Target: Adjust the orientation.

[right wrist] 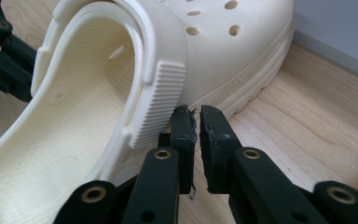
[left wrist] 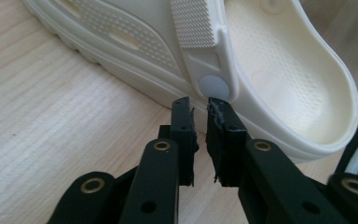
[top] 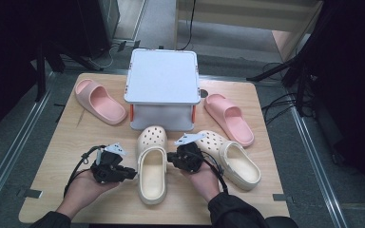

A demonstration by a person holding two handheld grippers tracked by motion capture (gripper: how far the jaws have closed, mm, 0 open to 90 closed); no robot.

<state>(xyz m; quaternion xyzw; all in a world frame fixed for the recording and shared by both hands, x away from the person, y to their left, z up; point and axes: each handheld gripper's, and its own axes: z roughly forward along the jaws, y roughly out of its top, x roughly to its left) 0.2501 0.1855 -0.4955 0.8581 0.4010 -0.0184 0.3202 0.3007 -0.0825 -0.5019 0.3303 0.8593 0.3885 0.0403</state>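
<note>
L gripper [top: 132,174], jaws a sliver apart on nothing, tips at the strap rivet of the cream clog [top: 152,168] at table centre; R gripper [top: 171,156] at its 3 o'clock, also barely apart, empty, by the heel strap [right wrist: 161,102], white box [top: 163,78] at 12.

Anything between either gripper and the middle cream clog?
Nothing visible. The left gripper sits right at the cream clog by its strap rivet; the right gripper is at the strap's ribbed end on the other side. Both jaw pairs are nearly closed, nothing between them.
</note>
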